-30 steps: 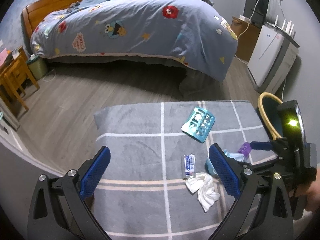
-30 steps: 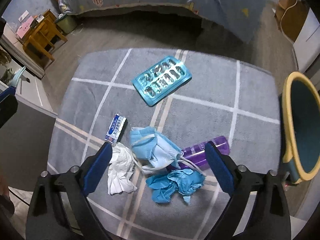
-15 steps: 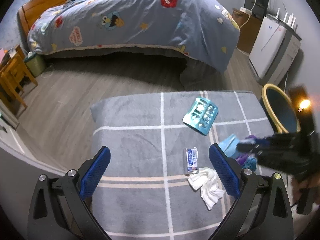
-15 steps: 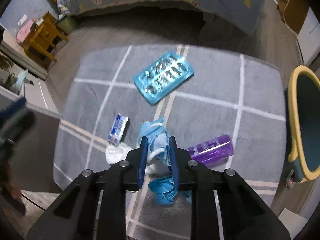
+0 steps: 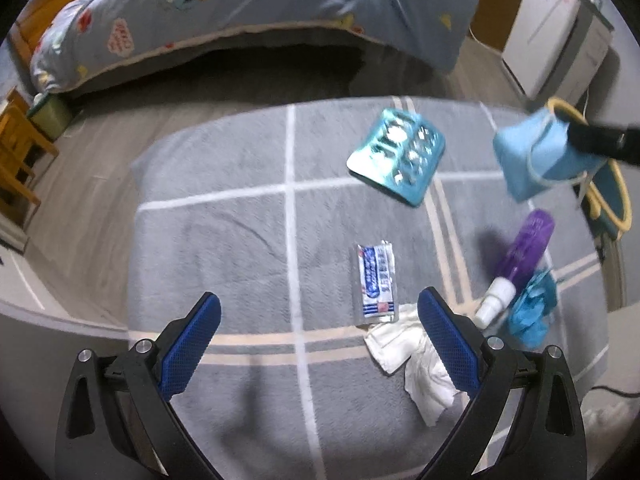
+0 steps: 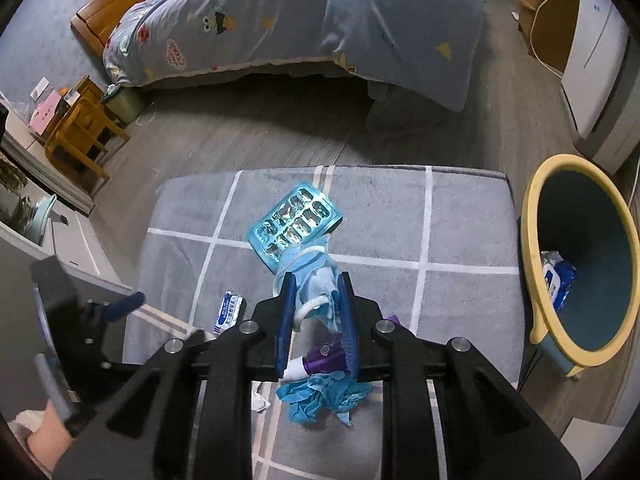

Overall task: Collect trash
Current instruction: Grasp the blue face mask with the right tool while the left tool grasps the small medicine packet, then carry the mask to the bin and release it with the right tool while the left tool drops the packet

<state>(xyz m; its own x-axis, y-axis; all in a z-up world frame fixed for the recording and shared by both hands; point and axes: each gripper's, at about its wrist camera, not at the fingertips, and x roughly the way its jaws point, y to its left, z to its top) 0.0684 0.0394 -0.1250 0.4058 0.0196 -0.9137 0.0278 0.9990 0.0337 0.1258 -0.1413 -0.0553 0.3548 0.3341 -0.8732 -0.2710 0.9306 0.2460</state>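
Observation:
My right gripper (image 6: 316,288) is shut on a blue face mask (image 6: 314,280) and holds it above the grey rug (image 6: 460,240); the same mask (image 5: 536,160) hangs in the air at the right of the left wrist view. My left gripper (image 5: 320,308) is open low over the rug, just above a small blue-and-white wrapper (image 5: 376,280) and a crumpled white tissue (image 5: 412,356). A teal blister pack (image 5: 398,156) lies farther off. A purple bottle (image 5: 520,256) and a blue glove (image 5: 534,312) lie to the right.
A yellow-rimmed bin (image 6: 576,264) with a blue packet inside stands at the rug's right edge. A bed (image 6: 300,16) with a patterned duvet is beyond the rug. A wooden chair (image 6: 80,136) is at the left, a white cabinet (image 6: 596,64) at the right.
My right gripper closed on the face mask and lifted it off the rug. My left gripper came down closer to the wrapper and tissue, still open.

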